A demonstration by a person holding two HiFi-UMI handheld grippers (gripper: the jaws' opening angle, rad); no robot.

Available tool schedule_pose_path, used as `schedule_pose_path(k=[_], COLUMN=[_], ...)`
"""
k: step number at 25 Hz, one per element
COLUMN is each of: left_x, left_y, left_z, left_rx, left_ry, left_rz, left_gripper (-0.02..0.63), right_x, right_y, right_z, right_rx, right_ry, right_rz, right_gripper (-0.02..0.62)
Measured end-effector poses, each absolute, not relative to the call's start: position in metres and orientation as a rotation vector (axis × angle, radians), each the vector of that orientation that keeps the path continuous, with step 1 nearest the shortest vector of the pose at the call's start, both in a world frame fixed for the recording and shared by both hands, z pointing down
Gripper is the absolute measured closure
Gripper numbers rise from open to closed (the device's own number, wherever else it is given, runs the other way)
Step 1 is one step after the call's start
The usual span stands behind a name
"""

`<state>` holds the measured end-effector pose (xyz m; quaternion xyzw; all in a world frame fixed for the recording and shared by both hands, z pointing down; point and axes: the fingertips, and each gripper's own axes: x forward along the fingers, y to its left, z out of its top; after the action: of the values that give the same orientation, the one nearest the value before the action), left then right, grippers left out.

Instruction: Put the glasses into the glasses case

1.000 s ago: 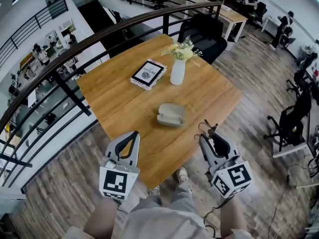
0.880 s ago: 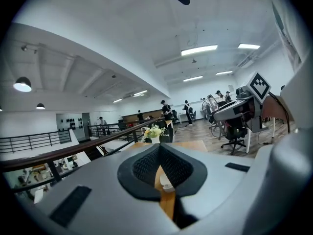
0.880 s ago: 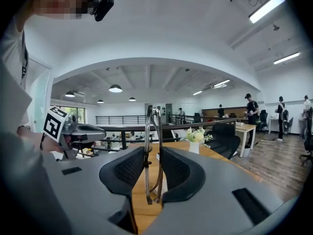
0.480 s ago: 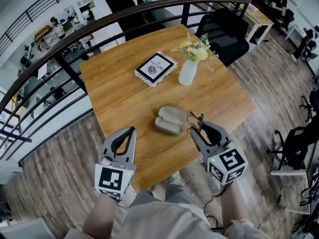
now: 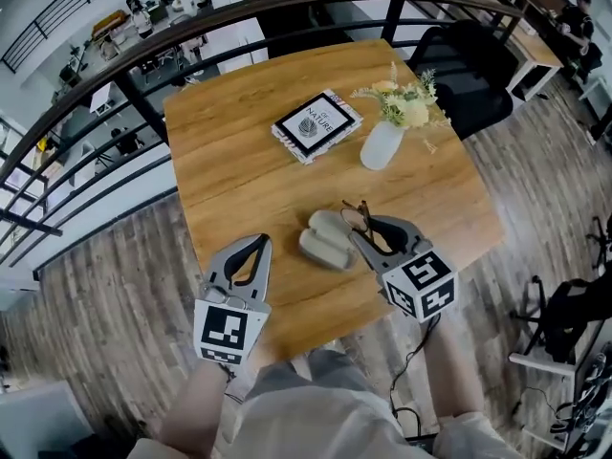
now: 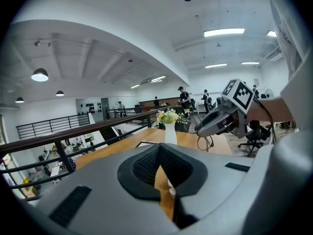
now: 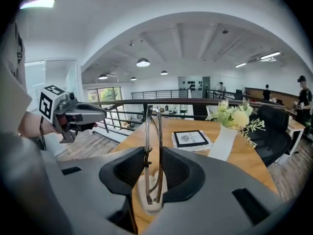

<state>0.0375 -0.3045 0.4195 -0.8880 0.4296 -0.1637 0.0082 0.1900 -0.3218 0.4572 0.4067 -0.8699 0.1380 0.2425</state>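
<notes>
An open grey-beige glasses case point(image 5: 325, 238) lies on the wooden table point(image 5: 239, 180) near its front edge. My right gripper point(image 5: 361, 229) is shut on folded thin-framed glasses point(image 5: 357, 215), held just right of the case and touching or nearly over its edge. In the right gripper view the glasses point(image 7: 152, 151) stand upright between the pads, with the case point(image 7: 148, 205) below them. My left gripper point(image 5: 261, 244) hovers left of the case over the table's edge, its jaws together and holding nothing. The left gripper view shows the right gripper point(image 6: 215, 122) ahead with the glasses point(image 6: 205, 141) hanging from it.
A white vase of flowers point(image 5: 383, 142) and a book point(image 5: 317, 124) sit farther back on the table. A dark railing point(image 5: 143, 46) curves round the far side. A black chair point(image 5: 475, 70) stands at the back right. Wooden floor lies beneath the near edge.
Both grippers have come forward and down toward the case. The right one has brought the glasses from the table's front edge to the case's right side.
</notes>
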Motion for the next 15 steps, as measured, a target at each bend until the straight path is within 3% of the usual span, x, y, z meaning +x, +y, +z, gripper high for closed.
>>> schedule_pose_path(k=[15], left_x=[0.021], left_y=[-0.337], left_z=[0.472], left_rx=[-2.802], left_ry=[1.393], left_rz=[-0.644], left_gripper=[0.591], right_x=[0.159], right_y=[-0.354], right_z=[0.558], right_rx=[0.750], right_ry=[-2.245], right_rz=[0.572], right_gripper=[0.460])
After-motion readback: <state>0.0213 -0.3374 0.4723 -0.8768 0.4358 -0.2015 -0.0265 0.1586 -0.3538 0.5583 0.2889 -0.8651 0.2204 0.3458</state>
